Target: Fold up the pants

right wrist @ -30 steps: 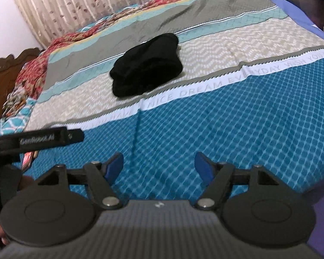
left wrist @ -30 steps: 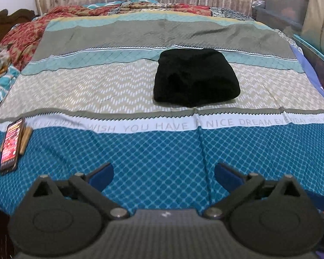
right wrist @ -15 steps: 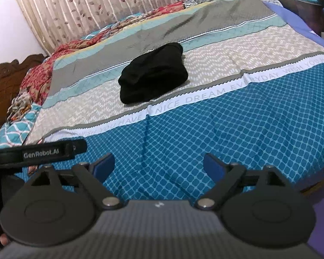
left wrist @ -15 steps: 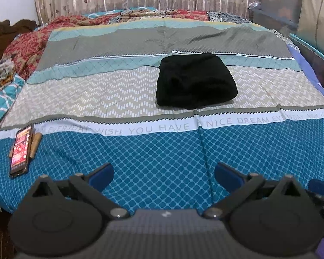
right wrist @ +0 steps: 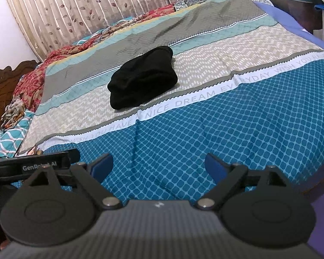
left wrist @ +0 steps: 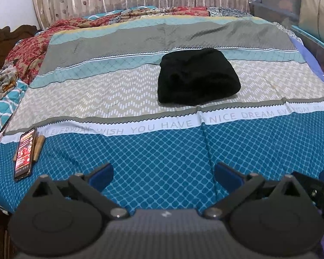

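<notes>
Pants, black and folded, lie on the bedspread, well apart from the wide-open, empty left gripper and right gripper.

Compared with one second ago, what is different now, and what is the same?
The right claw spread its blue fingers wider apart and is empty; it took hold of nothing. The left claw stayed open and empty. The folded black pants lie in the same place on the bedspread, touched by neither claw. The phone stayed near the bed's left edge.
</notes>
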`<state>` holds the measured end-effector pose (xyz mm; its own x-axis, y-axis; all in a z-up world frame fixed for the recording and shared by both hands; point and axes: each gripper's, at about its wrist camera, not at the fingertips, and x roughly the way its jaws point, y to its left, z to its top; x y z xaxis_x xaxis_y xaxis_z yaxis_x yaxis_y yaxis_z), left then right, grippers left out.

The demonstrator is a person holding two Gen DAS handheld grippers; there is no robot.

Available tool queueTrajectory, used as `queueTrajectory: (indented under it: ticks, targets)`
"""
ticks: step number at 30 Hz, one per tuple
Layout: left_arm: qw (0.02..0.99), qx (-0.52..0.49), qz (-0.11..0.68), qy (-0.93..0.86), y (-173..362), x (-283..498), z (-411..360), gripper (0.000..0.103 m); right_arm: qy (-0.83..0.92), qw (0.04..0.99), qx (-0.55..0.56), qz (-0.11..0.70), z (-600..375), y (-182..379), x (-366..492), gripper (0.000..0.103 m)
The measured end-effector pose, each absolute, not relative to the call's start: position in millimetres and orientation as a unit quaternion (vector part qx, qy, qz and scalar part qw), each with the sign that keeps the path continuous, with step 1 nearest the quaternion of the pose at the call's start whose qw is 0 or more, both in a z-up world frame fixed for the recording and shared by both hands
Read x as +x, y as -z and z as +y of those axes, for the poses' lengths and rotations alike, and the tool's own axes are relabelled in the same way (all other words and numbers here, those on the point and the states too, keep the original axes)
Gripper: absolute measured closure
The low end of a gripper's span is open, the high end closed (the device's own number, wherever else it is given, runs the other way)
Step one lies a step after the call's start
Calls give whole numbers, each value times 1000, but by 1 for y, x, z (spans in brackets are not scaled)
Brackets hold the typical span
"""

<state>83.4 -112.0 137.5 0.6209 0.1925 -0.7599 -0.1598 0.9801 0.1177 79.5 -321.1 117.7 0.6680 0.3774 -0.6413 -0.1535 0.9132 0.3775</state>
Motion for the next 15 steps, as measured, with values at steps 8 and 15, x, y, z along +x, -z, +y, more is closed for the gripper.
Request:
queueTrajectory:
  ticks: [8, 15]
  targets:
    - [898, 1, 435, -71, -132, 89, -112, 0, -153, 908, 142, 363, -320, -119, 79, 9]
    - [891, -1, 448, -69, -122, 92, -110, 0, -162, 900, 129, 383, -312, -113, 84, 9]
